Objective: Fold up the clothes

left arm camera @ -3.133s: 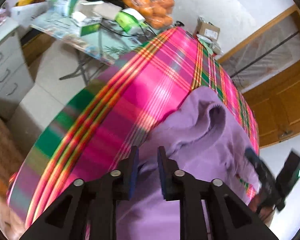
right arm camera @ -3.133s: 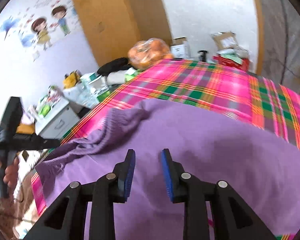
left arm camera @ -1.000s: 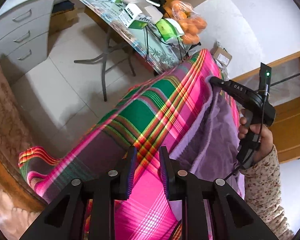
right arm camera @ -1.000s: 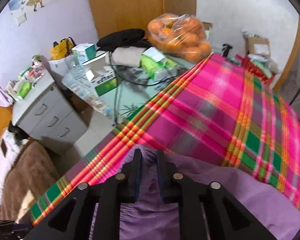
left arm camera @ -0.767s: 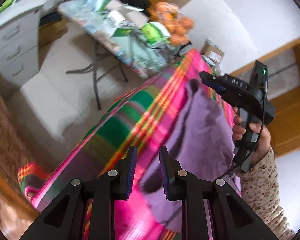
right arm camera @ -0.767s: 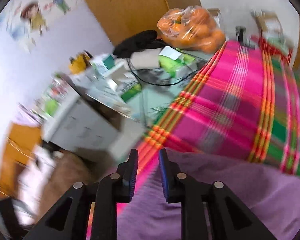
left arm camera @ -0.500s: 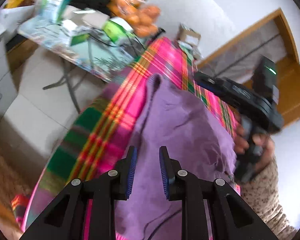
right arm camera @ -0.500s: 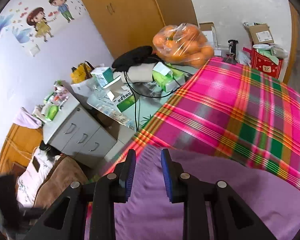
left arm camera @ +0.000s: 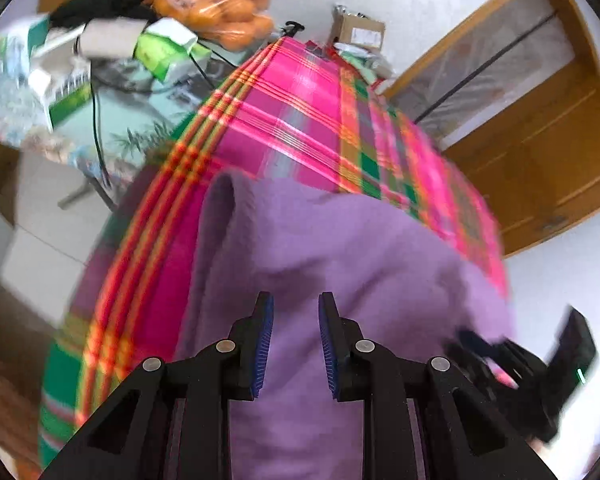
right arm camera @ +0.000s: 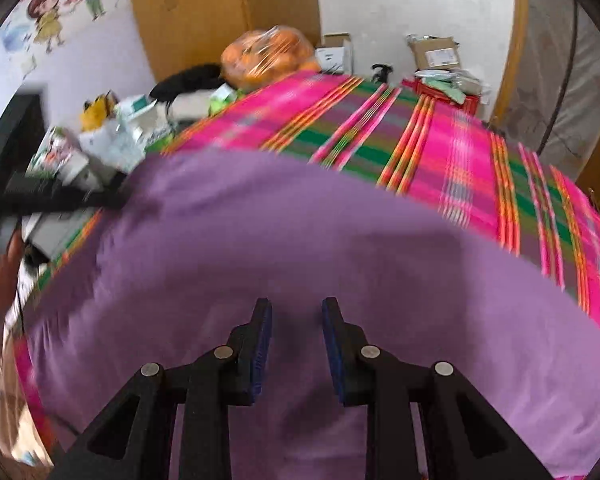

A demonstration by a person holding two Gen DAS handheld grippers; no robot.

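Pink plaid bedcover [right arm camera: 440, 148] spread as the folding surface, purple sweater [right arm camera: 300, 248] lying flat across it with one edge rolled up, and both the left gripper [left arm camera: 294, 320] and right gripper [right arm camera: 296, 324] hover over it, jaws narrowly parted and empty, probably lining up the next fold.

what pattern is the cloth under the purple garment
A plaid of bright pink with green, orange and yellow stripes on the table cloth; clearest in the right wrist view, beyond the purple garment.
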